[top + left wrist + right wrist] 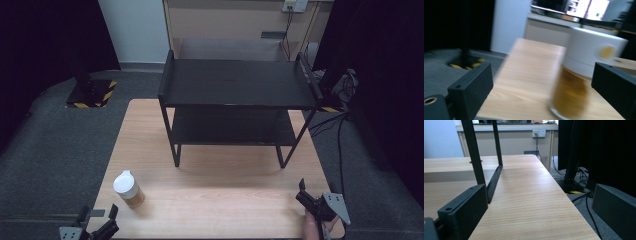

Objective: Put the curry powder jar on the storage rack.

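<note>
A jar [128,189] with a white lid and amber contents stands upright near the front left of the wooden table [220,195]. My left gripper [98,213] is open at the table's front left corner, just short of the jar. In the left gripper view the jar [584,75] is blurred and close, between the open jaws and nearer the right one, with my left gripper [540,75] not touching it. My right gripper [316,188] is open and holds nothing at the front right corner. In the right gripper view my right gripper [539,200] spans bare table.
A black two-tier rack [235,82] stands on the far half of the table, both shelves bare. Its near right leg [474,152] and foot bar [495,180] rise just ahead of the right gripper. Cables [340,135] lie on the grey floor to the right.
</note>
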The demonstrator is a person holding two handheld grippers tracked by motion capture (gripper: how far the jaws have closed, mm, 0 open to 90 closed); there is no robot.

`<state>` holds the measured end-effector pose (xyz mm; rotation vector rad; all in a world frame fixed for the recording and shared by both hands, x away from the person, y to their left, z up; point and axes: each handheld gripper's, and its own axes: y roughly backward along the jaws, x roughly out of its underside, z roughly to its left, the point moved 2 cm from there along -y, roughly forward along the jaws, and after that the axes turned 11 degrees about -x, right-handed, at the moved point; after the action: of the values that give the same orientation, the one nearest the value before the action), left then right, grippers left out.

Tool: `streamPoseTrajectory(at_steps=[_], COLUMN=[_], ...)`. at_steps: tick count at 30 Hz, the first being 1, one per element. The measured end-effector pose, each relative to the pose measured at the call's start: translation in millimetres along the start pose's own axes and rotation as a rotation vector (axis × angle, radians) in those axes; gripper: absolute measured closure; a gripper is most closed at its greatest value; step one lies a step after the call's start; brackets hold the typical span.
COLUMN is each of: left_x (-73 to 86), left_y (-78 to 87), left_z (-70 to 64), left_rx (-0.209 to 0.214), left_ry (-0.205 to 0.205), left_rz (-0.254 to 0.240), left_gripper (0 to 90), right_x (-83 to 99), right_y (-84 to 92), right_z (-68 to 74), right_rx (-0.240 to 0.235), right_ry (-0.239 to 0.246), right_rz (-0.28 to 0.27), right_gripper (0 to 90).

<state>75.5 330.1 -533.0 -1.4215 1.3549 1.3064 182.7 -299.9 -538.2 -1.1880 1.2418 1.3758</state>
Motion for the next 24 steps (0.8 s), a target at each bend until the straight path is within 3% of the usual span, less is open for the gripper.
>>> streamPoseTrajectory(at_steps=[1,5,9,20,24], left_x=[1.6,0.1,-5.6,-22.3,-26.7], left_y=[-0.5,-3.5,-11.1,-37.8,-45.8], left_z=[-7.8,-23.4,-39.4,-64.6,-73.3], left_rx=[0.017,0.052,0.053,0.029,0.001], left_ry=[-0.029,-0.077,-0.112,-0.106,-0.122], left_rz=[0.003,-0.006,-0.007,0.0,0.003], left_gripper=[2.7,2.7,2.1,2.0,2.8], right_x=[-0.2,-0.3,-0.2,0.0,0.0], right_y=[-0.1,-0.2,-0.1,-0.1,-0.1], right_z=[-0.1,-0.1,-0.1,-0.2,-0.2], right_rx=[0.0,0.0,-0.001,-0.004,-0.003], right_ry=[-0.001,0.0,0.003,0.008,0.008], right_rz=[0.001,0.002,0.002,0.002,0.002], right_gripper=[0.5,0.5,0.5,0.5,0.5])
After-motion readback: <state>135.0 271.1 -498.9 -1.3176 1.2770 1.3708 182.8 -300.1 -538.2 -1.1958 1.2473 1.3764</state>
